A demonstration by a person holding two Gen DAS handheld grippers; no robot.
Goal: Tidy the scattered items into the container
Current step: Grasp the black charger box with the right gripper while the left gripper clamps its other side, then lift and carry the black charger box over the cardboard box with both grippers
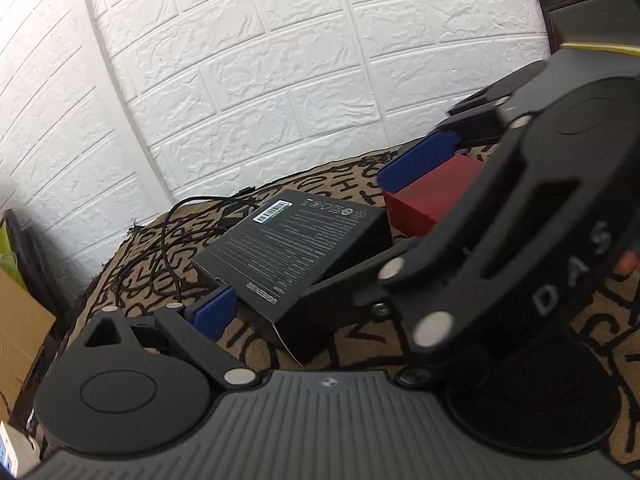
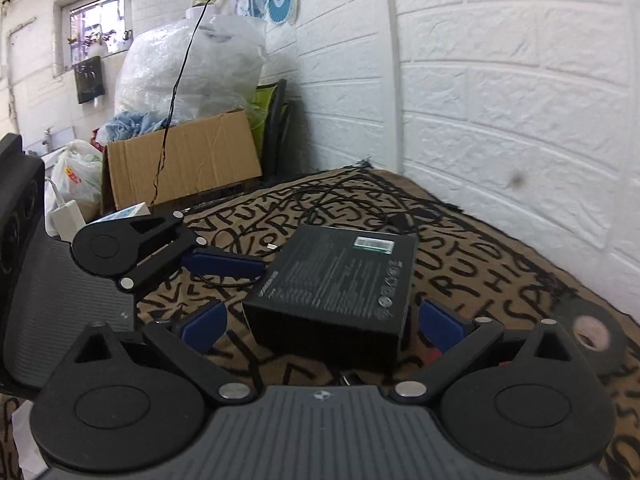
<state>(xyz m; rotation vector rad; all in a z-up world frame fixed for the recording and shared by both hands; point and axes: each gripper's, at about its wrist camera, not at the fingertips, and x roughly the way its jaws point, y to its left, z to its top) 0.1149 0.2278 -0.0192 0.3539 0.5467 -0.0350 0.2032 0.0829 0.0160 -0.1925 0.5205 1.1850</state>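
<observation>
A black box (image 2: 332, 280) is lying on the patterned cloth (image 2: 480, 256), printed side up, one end flap hanging open toward the left gripper; what is inside is hidden. A red box (image 1: 432, 200) is sitting just beyond it, its contents hidden too. The right gripper (image 2: 324, 324) is standing wide open, its blue pads flanking the black box's near end, though contact is hard to judge. The left gripper (image 2: 224, 264) is also spread, one blue pad (image 1: 214, 312) sitting by the box's open corner. A black cable (image 1: 176, 236) is trailing loose beside the box, and a tape roll (image 2: 596, 336) is resting well to the right.
</observation>
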